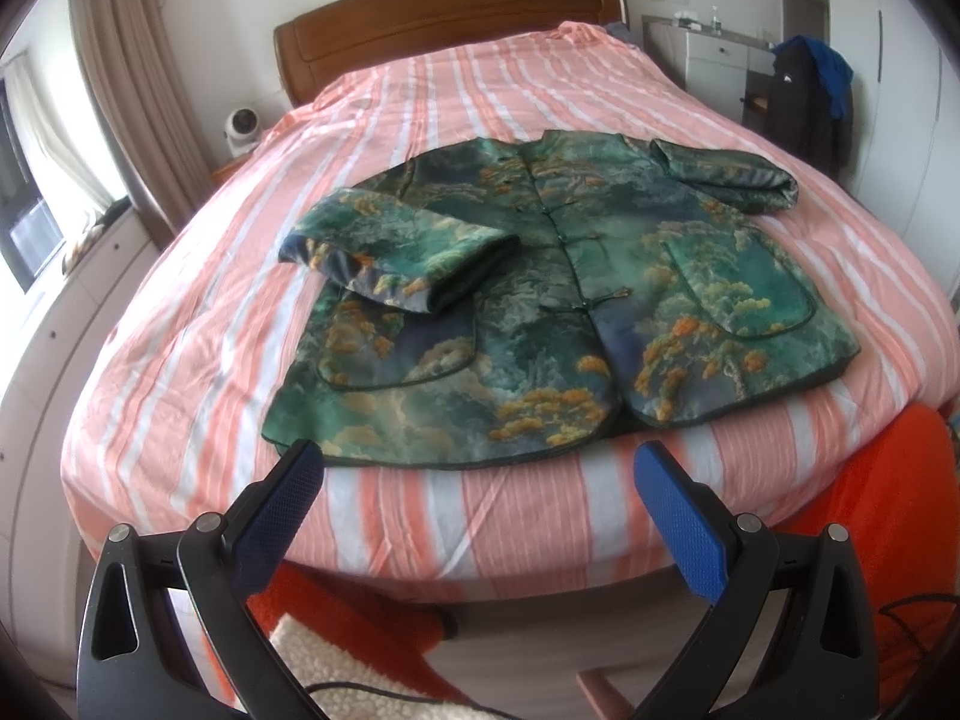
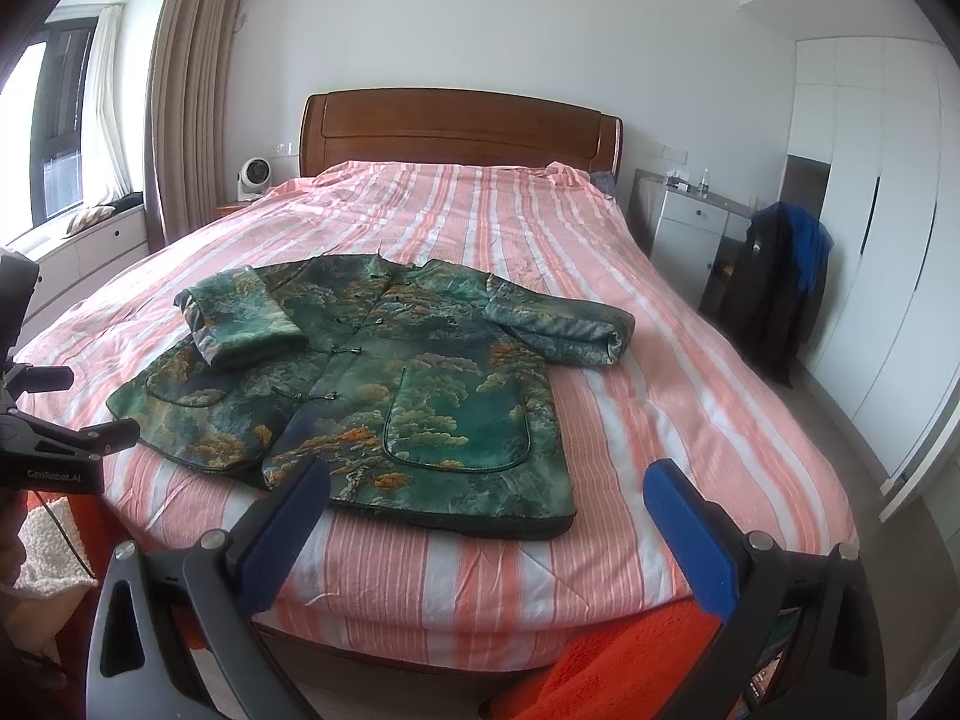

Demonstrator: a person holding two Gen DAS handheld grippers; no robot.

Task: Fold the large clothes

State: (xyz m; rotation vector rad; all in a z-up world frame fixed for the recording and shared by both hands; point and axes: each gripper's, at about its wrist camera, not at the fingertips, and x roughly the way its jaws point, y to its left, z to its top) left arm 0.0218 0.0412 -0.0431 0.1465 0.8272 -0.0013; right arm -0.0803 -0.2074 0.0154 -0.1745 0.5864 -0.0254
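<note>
Pink and white stripes everywhere: the bed (image 2: 630, 372) fills most of both views, with a wooden headboard (image 2: 456, 132) at the far end. Off to the right there's a white wardrobe (image 2: 870, 228) and a dark coat (image 2: 774, 294) hanging near a small cabinet (image 2: 690, 234). Beige curtain (image 2: 186, 90) on the left by the window, and a little white fan (image 2: 255, 177) beside the headboard.

The jacket (image 2: 384, 384) lies flat near the foot of the bed, front side up, buttoned, green with orange tree print. Both sleeves are folded in: the left sleeve (image 2: 240, 318) lies across the chest, the right sleeve (image 2: 564, 324) is doubled over at the shoulder and sticks out onto the bedding.

Left tool (image 1: 477, 468) hangs just short of the hem, blue fingers spread wide, gripping nothing. Right tool (image 2: 486, 492) is the same deal, wide apart and empty, over the jacket's near corner.
</note>
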